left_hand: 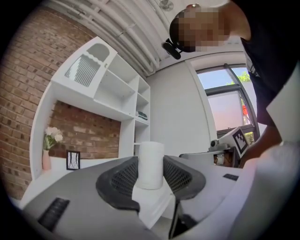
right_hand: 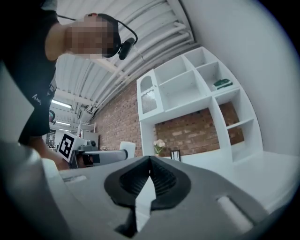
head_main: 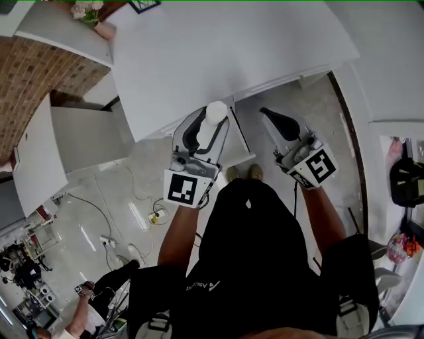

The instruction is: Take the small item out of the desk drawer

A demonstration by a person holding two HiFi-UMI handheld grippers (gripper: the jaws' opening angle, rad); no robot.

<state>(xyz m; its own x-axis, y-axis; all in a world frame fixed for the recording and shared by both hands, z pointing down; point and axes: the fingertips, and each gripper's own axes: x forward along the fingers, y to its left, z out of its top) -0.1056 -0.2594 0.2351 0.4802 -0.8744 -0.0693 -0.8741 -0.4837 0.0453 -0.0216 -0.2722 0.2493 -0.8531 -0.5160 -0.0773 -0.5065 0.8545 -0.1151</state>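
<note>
Cylinder (head_main: 216, 114) is out, up by desk (head_main: 218, 53) edge, clamped between left gripper's (head_main: 211, 136) wide-set jaws. Right gripper (head_main: 268, 114) is shut tight w/ nothing in it. Pick looks done; prob. only a set-down left.

This is looking like a home-office set inside a lab: a white desk (head_main: 218, 53) and shelf unit (left_hand: 117, 93) are standing against a brick wall (left_hand: 28, 70), while power strips (head_main: 108, 241) are lying on the floor (head_main: 126, 169).

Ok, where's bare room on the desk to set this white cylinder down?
The desk top is bare from its near edge to its right side. Only the far left corner is taken: flower vase and picture frame.
</note>
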